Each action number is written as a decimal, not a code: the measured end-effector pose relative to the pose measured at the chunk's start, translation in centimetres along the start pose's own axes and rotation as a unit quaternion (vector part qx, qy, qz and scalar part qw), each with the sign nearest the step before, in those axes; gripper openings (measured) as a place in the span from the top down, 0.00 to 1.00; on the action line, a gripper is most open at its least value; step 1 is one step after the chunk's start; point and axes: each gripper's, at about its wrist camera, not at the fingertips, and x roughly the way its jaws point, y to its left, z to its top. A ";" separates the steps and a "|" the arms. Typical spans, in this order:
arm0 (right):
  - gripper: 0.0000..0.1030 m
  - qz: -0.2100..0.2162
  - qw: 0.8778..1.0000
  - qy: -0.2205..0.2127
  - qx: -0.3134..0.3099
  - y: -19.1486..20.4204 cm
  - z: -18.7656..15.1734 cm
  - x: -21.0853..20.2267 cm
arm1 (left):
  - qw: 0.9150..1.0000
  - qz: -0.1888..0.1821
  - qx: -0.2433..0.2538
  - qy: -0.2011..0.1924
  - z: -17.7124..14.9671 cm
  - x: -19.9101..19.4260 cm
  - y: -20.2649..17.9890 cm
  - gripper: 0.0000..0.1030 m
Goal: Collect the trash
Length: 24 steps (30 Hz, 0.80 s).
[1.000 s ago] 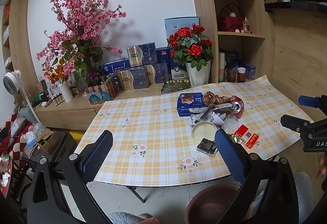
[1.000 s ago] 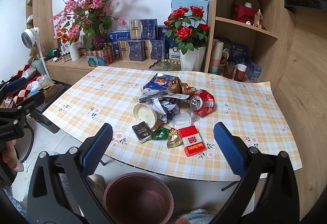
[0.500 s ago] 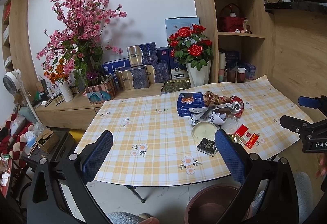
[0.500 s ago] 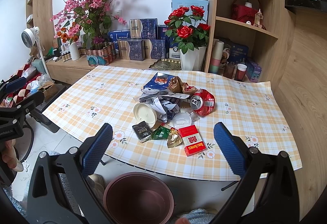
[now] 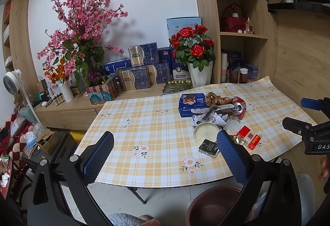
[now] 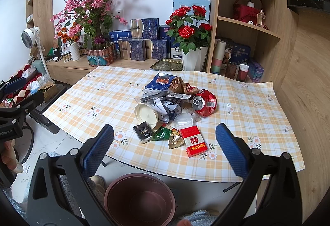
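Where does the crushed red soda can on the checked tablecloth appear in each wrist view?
Left wrist view: the crushed red soda can lies right of centre, at the far right end of the trash pile.
Right wrist view: the can lies just right of centre, at the pile's right edge.
Shared landmark: the red rose bouquet in its white vase stands behind the table.

The brown bin (image 6: 140,199) is partly cut off below the table's edge (image 6: 175,172); small wrappers (image 6: 171,137) are unreadable.
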 end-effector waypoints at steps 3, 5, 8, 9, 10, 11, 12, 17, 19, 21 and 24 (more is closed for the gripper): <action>0.05 0.000 1.000 0.000 0.000 0.0 0.0 0.0 | 1.000 0.000 -0.001 0.000 0.1 0.0 0.0 0.05; 0.05 0.000 1.000 0.000 0.000 0.0 0.0 0.0 | 1.000 0.000 0.000 0.000 0.1 0.0 0.0 0.05; 0.05 0.000 1.000 0.000 0.000 0.0 0.0 0.0 | 1.000 0.000 -0.001 0.000 0.0 0.0 0.0 0.05; 0.05 0.000 1.000 0.000 0.000 0.0 0.0 0.0 | 1.000 0.000 -0.001 0.000 0.1 0.0 0.0 0.05; 0.05 -0.001 1.000 0.000 0.000 0.0 0.0 0.0 | 1.000 0.000 -0.001 0.000 0.0 0.0 0.0 0.05; 0.05 0.000 1.000 0.000 0.000 0.0 0.0 0.0 | 1.000 0.000 -0.001 0.000 0.1 -0.1 0.0 0.05; 0.05 0.000 1.000 0.000 0.000 0.0 0.0 -0.1 | 1.000 0.000 -0.002 0.001 0.1 -0.1 0.0 0.05; 0.05 -0.002 1.000 0.000 -0.001 0.1 0.3 -0.2 | 1.000 0.000 -0.001 0.000 0.1 -0.1 0.0 0.05; 0.05 -0.002 1.000 0.001 0.000 0.3 0.5 -0.2 | 1.000 0.001 -0.002 0.001 0.1 -0.1 0.0 0.05; 0.05 -0.002 1.000 0.001 0.000 0.2 0.2 -0.2 | 1.000 0.003 -0.002 0.003 -0.1 0.0 0.1 0.05; 0.05 -0.003 1.000 0.003 0.000 -0.1 -0.1 0.4 | 1.000 -0.031 0.003 0.003 -0.4 0.5 0.1 0.05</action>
